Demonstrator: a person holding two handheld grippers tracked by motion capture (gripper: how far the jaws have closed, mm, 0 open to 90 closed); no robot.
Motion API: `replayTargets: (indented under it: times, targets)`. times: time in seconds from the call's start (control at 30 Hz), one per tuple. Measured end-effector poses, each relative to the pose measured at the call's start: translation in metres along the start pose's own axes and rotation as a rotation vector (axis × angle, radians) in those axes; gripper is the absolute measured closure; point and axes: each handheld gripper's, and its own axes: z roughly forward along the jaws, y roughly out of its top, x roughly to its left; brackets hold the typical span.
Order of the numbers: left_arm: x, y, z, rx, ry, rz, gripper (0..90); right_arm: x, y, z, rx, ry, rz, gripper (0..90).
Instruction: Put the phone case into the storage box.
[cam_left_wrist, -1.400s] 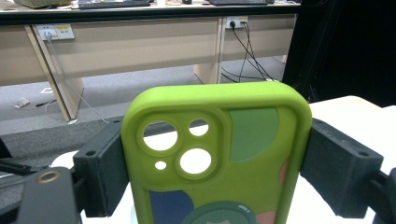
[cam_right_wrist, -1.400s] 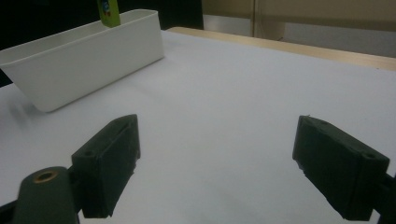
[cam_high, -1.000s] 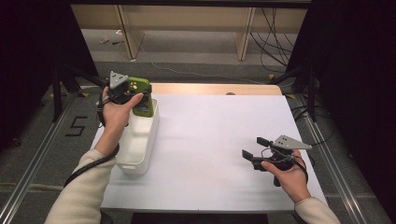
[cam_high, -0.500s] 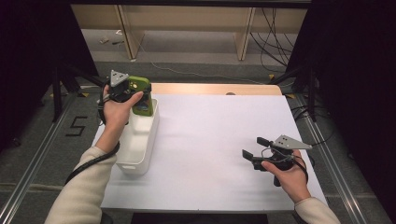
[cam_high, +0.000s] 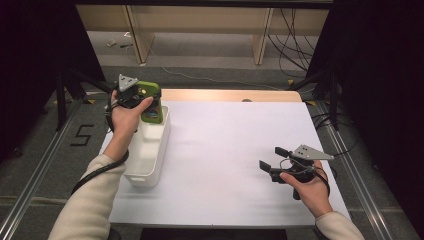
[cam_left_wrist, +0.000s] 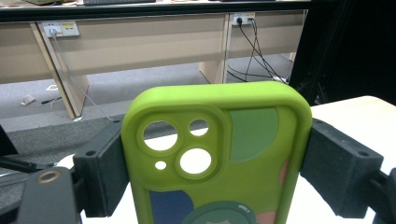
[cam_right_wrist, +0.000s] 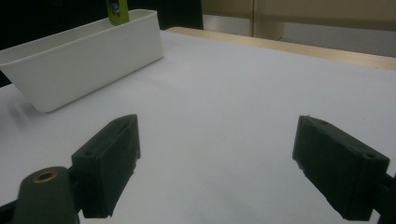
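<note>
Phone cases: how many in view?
1. A green phone case clamped upright in the left gripper, over the far end of the white bin. The bin's inside is partly hidden.

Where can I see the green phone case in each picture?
High view: the green phone case is upper left, in the left hand-held gripper, over the white bin.
Left gripper view: centre, clamped between both pads.
Right gripper view: top left, poking above the bin's far end.
Shared landmark: the white bin.

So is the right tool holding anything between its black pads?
No, the right tool stands open over the bare white table, nothing between its pads.
</note>
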Motion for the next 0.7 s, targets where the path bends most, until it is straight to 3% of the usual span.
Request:
replayTargets:
  times: [0.7]
  targets:
    - [0.0031,-0.0003,0.0088,0.016,0.008,-0.006,16.2,0.0,0.0002,-0.0001,-0.005,0.001,0.001,15.9]
